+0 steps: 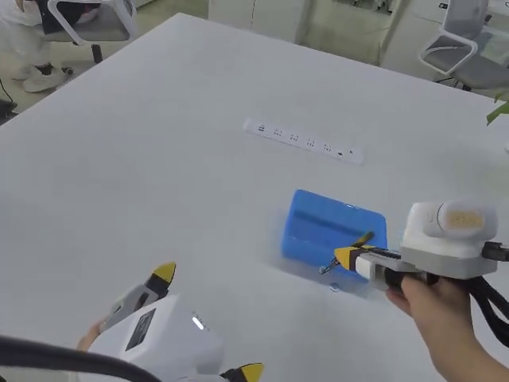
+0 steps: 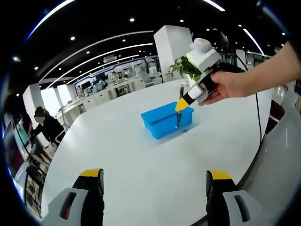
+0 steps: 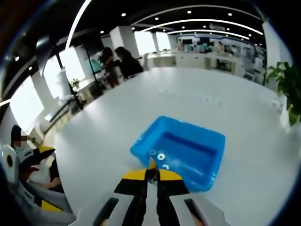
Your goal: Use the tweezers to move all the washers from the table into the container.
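White table (image 1: 159, 159) under us | blue container (image 1: 318, 219) right of centre, power strip (image 1: 302, 141) beyond | we spot two washers (image 3: 161, 156) inside the container | right gripper (image 1: 348, 256) pinched tight on the tweezers (image 1: 328, 267), tips at the container's edge | left gripper (image 2: 155, 175) low, jaws wide apart, empty

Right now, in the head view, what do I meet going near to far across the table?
Left tongs → blue container → white power strip → office chair. The right tongs, shut on the tweezers, overlap the container, so they're left out.
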Demonstrator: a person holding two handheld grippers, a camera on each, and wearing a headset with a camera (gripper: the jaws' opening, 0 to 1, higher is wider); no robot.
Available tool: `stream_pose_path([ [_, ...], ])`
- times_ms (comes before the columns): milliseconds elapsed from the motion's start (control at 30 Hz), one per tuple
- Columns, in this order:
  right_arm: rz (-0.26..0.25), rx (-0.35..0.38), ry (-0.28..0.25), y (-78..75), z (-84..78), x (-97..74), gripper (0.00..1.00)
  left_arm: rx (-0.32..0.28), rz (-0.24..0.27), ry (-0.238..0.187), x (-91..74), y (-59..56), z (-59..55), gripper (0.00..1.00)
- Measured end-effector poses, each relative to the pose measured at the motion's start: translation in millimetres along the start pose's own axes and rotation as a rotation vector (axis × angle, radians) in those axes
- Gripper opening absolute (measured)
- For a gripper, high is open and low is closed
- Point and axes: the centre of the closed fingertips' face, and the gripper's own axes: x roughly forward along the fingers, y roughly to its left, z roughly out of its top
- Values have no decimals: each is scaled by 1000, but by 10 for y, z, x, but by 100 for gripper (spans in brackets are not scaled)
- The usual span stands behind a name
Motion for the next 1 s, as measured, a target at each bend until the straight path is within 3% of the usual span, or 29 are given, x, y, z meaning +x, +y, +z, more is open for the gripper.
stream_pose_path([
  [267,28,35,-39,41,134,-110,3,5,-2,3,5,-7,-11,92],
  [533,41,17,-85,112,310,-196,3,6,-1,10,13,-9,-28,92],
  [767,29,48,-131,18,477,-145,3,8,-4,23,21,-12,-46,92],
  [1000,14,45,-120,-74,469,16,3,15,-9,45,21,-21,-74,92],
])
